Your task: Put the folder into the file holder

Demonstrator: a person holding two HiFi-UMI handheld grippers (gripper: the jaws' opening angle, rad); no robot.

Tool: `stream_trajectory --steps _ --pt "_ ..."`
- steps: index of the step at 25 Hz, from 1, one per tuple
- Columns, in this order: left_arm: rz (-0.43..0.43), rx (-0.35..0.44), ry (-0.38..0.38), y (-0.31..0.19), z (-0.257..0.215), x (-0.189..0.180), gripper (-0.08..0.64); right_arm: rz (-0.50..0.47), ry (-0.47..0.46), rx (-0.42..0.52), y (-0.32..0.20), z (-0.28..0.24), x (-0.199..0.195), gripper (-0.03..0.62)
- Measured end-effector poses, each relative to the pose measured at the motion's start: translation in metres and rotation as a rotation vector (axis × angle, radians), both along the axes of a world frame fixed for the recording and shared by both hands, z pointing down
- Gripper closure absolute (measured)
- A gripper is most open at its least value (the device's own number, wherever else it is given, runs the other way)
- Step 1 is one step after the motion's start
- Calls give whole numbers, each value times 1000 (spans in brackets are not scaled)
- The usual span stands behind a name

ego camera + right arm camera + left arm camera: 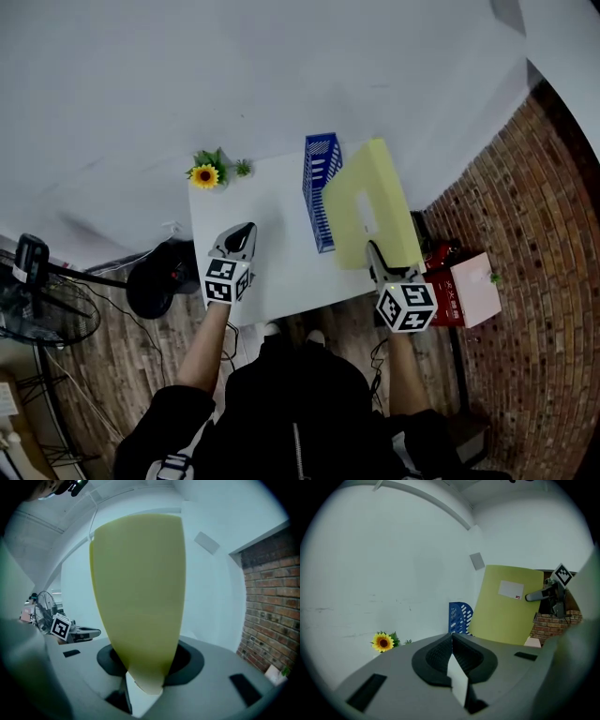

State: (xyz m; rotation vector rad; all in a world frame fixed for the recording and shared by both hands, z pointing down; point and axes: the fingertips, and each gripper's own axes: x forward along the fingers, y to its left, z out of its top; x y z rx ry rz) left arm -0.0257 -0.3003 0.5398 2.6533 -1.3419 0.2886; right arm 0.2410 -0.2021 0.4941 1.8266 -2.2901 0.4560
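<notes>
We hold the right gripper at the near right edge of the white counter. In the right gripper view its fingers pinch the near edge of the yellow folder, and the sheet rises straight up from between them, filling the middle of that view.

We hold the left gripper well to the left of the right fingers, over the near part of the counter. In the left gripper view its fingers are pressed together at the tips, with nothing between them.

Ahead of the right fingers the folder stands on edge, lifted and tilted. A white label shows on the face turned toward the left fingers.

The blue file holder stands upright on the counter, just to the left of the folder and ahead and to the right of the left fingers. The folder is beside the holder, not in it. We cannot tell whether the two touch.

A sunflower stands at the far left corner of the counter, ahead and slightly to the left of the left fingers. The white wall rises beyond it.

A red-sided box sits to the right of the right fingers, below counter level, and a brick wall stands beyond it. A fan stands far to the left of the left fingers.
</notes>
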Motion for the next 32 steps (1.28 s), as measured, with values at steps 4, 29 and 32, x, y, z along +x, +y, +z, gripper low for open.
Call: stream_trajectory --steps 4,29,32 --pt "-17 -1 5 -4 0 -11 535 -9 17 0 -17 -5 -5 420" --pt "-118 -32 21 -6 12 -61 535 6 33 -25 -96 -13 -19 420" --pt "-129 -35 23 -6 13 -66 535 15 31 -24 -102 -14 -19 420"
